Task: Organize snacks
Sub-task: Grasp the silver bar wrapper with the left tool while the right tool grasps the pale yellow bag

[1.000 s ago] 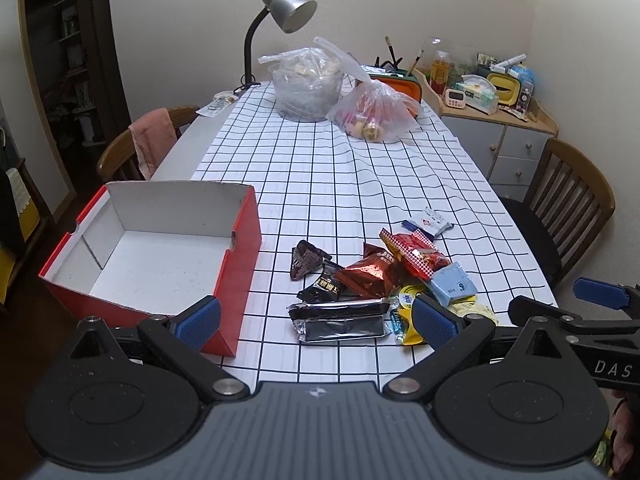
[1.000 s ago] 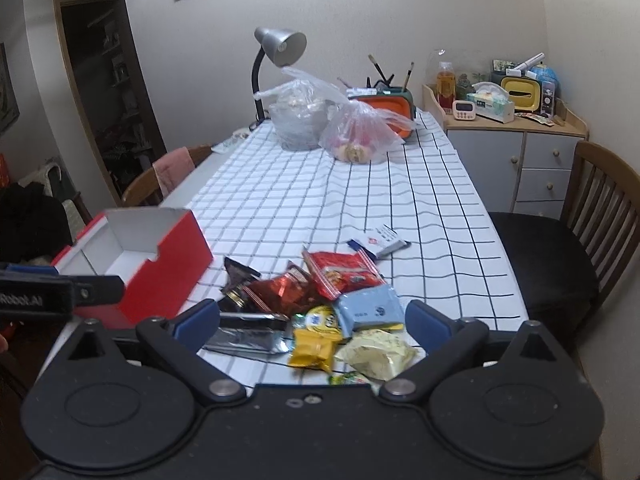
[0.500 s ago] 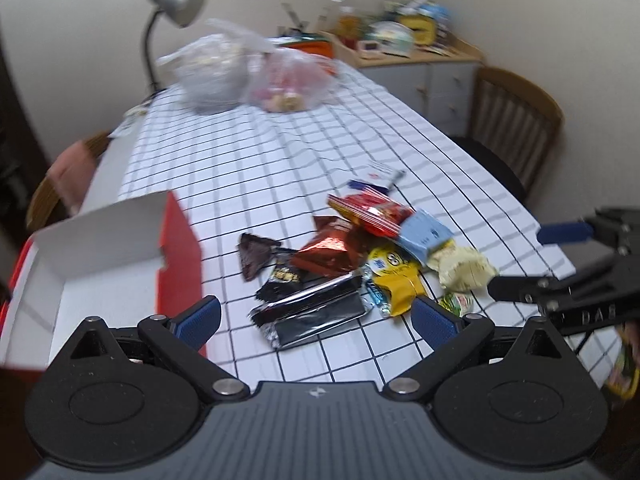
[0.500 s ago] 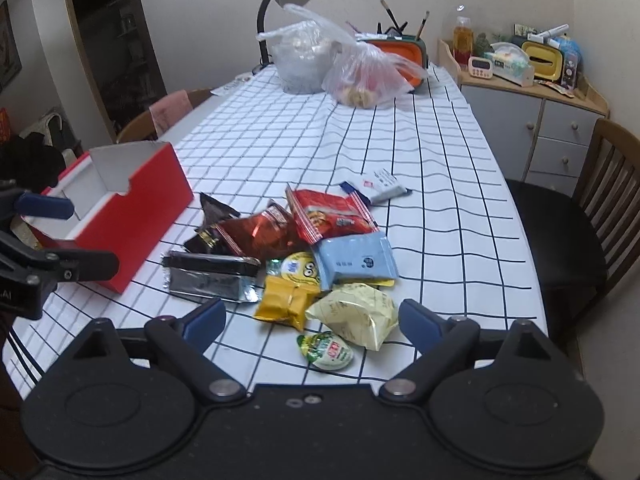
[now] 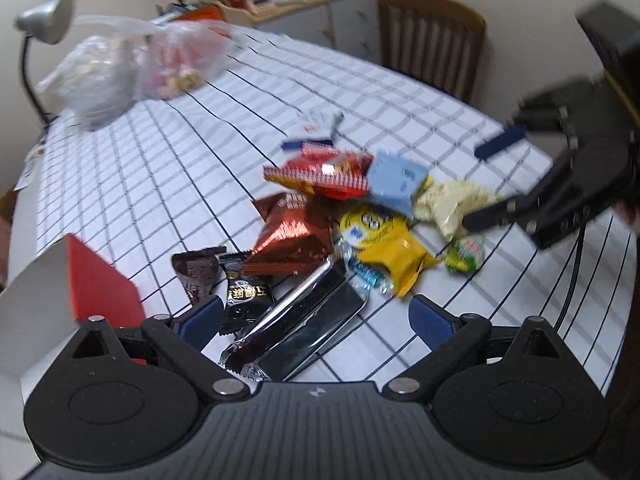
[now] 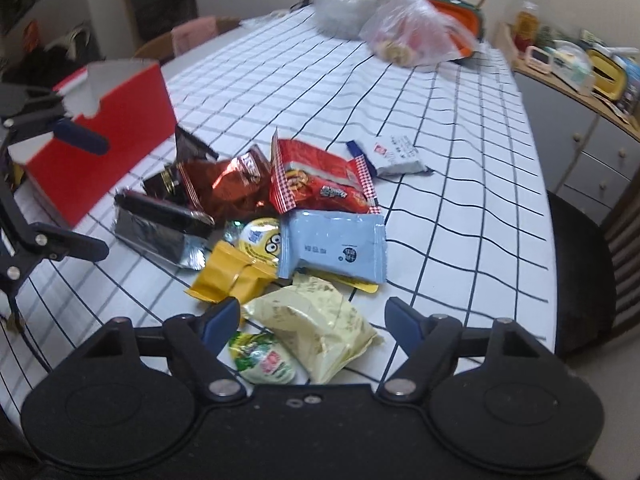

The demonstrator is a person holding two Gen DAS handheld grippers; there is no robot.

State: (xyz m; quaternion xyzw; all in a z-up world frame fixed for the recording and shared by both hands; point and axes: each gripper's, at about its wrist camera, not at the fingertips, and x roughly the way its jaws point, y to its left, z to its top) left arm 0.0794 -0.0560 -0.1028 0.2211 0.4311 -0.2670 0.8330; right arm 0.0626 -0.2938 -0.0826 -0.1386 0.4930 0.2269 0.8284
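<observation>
Both tools sank toward the snack pile (image 6: 280,216) (right tool (image 6: 312,320) narrowing).

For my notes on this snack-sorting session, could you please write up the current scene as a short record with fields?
surface: table with a white checked cloth
container: red box, open top, nothing visible inside
snacks: loose pile beside the box, none in it yet
left hand-held gripper: open, jaws just closing slightly, black packet between them, not gripped
right hand-held gripper: open, jaws just closing, pale yellow packet between them, not gripped
background: two plastic bags at the far end
</observation>
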